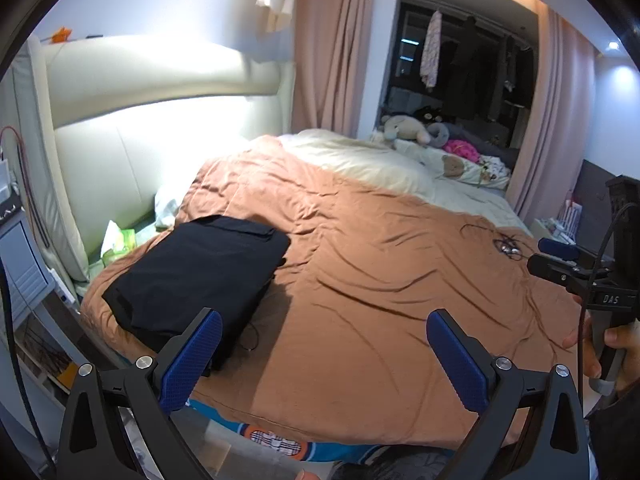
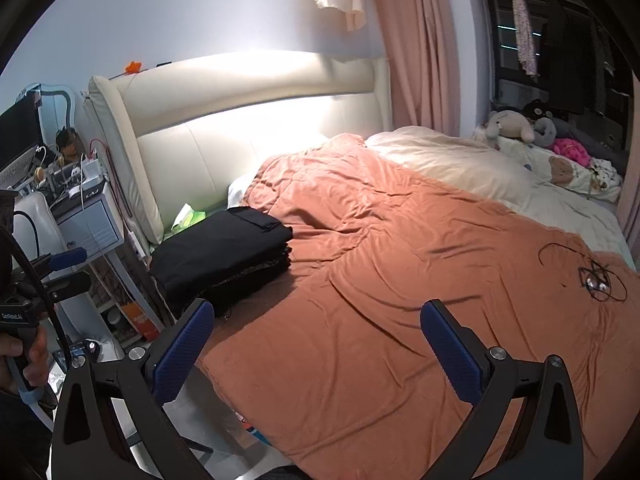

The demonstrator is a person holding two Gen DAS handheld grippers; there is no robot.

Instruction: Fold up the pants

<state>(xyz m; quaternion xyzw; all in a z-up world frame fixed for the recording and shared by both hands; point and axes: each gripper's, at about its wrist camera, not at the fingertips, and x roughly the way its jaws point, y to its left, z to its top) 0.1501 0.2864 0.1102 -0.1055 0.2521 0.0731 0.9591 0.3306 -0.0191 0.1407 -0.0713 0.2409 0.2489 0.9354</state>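
Observation:
Black pants [image 1: 200, 272] lie folded in a flat rectangular stack on the orange blanket [image 1: 380, 280] near the bed's left front corner. They also show in the right wrist view [image 2: 224, 256] as a layered pile. My left gripper [image 1: 324, 344] is open and empty, held above the blanket just right of the stack. My right gripper [image 2: 316, 336] is open and empty, held above the blanket in front of the stack. The right gripper shows at the right edge of the left wrist view [image 1: 560, 260]. The left gripper shows at the left edge of the right wrist view [image 2: 64, 268].
A tangle of thin black cable [image 2: 596, 276] lies on the blanket at the right. A cream headboard [image 2: 248, 120] stands behind. A cluttered bedside table [image 2: 88, 216] is at the left. A cream duvet [image 2: 460, 160] and stuffed toys [image 2: 516, 124] lie at the far side.

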